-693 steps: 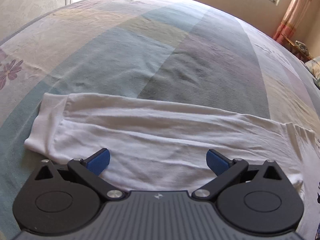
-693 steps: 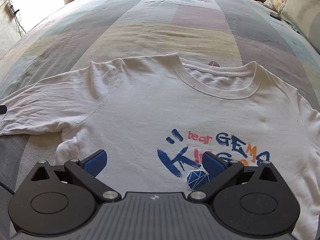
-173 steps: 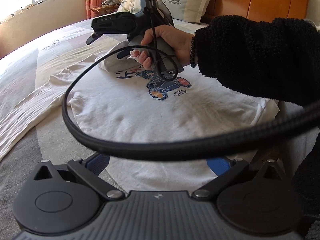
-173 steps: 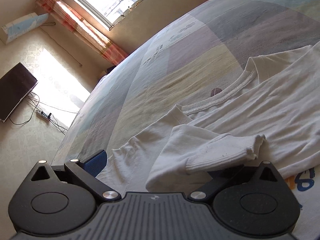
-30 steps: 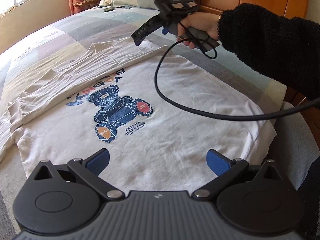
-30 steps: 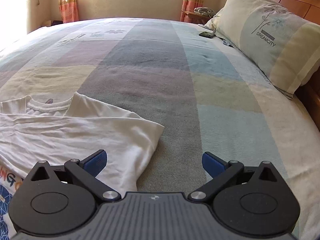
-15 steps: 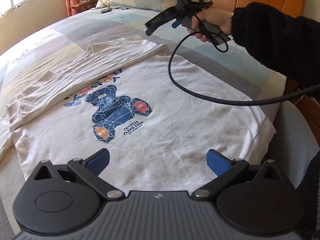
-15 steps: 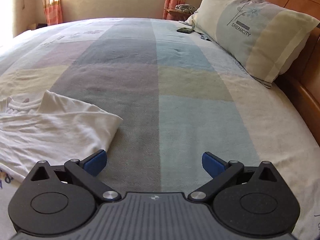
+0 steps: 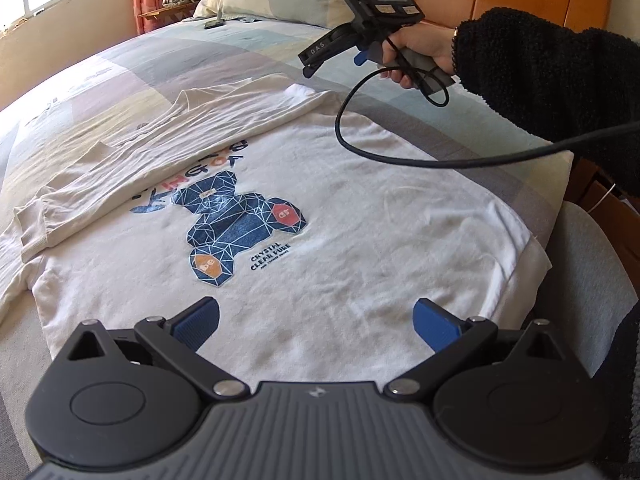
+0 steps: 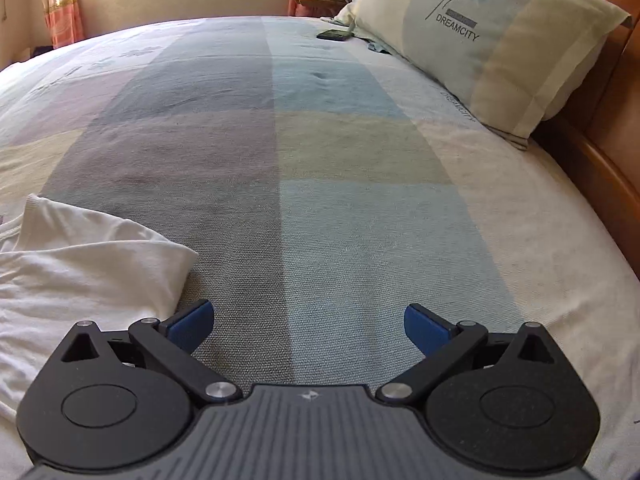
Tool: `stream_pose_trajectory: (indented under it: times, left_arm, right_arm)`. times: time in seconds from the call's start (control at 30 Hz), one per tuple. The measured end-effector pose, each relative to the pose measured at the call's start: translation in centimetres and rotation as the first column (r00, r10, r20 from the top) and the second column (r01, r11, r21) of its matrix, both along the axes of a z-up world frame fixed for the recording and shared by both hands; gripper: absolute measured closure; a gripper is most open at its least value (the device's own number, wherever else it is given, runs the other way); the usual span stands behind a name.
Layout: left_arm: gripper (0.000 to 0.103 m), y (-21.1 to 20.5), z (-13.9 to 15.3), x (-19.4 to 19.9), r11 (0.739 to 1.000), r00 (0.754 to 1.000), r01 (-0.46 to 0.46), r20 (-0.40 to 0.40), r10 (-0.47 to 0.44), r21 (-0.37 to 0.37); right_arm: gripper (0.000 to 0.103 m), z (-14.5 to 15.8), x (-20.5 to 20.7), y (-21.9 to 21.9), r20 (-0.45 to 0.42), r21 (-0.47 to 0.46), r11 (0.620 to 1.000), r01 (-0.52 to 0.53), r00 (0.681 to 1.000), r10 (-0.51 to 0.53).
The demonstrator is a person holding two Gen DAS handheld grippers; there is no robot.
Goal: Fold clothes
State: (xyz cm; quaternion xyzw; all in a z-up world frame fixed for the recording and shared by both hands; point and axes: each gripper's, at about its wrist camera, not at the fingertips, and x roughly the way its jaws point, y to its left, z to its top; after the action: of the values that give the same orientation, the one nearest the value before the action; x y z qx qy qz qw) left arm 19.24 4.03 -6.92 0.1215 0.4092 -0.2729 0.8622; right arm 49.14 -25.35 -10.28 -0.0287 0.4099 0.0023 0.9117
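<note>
With one sleeve [image 9: 132, 168] already across the shirt [image 9: 360, 216], both claws, left [image 9: 316, 318] and right [image 10: 308, 320], gape empty; pinch the 12 o'clock shoulder edge cleanly before folding.

The right gripper [image 9: 320, 65], carried in a hand [image 9: 416, 54] with a black fleecy sleeve [image 9: 552, 76], is drawing away from the white T-shirt [image 9: 360, 216] toward the headboard side of the bed, and is now hovering over bare bedspread [image 10: 340, 200] with only a shirt corner [image 10: 100, 256] showing at the left edge of its own view. Its jaws, closed on a sleeve cuff some seconds back, are now standing wide apart and empty. The long sleeve [image 9: 120, 184], earlier spread out flat to the side, is now lying folded across the shirt's chest above the bear print [image 9: 240, 224]. The left gripper [image 9: 316, 318], formerly over that sleeve, is now facing the shirt's hem, jaws apart.
</note>
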Motion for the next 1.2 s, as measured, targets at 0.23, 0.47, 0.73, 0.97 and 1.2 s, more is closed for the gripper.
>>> stream_pose_trajectory:
  times: [0.23, 0.47, 0.73, 0.97, 1.2]
  left_arm:
    - [0.001, -0.5, 0.4, -0.6, 1.000, 1.000, -0.013, 0.002, 0.013, -0.024]
    - [0.001, -0.9, 0.5, -1.6, 1.000, 1.000, 0.015, 0.015, -0.015, -0.014]
    - [0.001, -0.9, 1.0, -2.2, 1.000, 1.000, -0.012, 0.025, 0.013, -0.018]
    - [0.001, -0.5, 0.6, -2.5, 1.000, 1.000, 0.000, 0.017, 0.000, 0.002]
    - [0.001, -0.2, 0.4, -0.9, 0.999, 1.000, -0.023, 0.017, 0.023, -0.032]
  right_arm:
    - [0.000, -0.9, -2.0, 4.0, -0.078, 0.073, 0.975, -0.211, 0.973, 0.217]
    - [0.000, 0.1, -5.9, 0.1, -0.049, -0.004, 0.979, -0.203, 0.978, 0.203]
    - [0.000, 1.5, -6.8, 1.3, -0.011, 0.034, 0.968, -0.249, 0.968, 0.250]
    - [0.000, 1.8, -7.4, 1.5, 0.017, 0.114, 0.955, -0.275, 0.961, 0.275]
    - [0.000, 3.9, -5.5, 3.6, 0.116, 0.290, 0.882, -0.370, 0.929, 0.352]
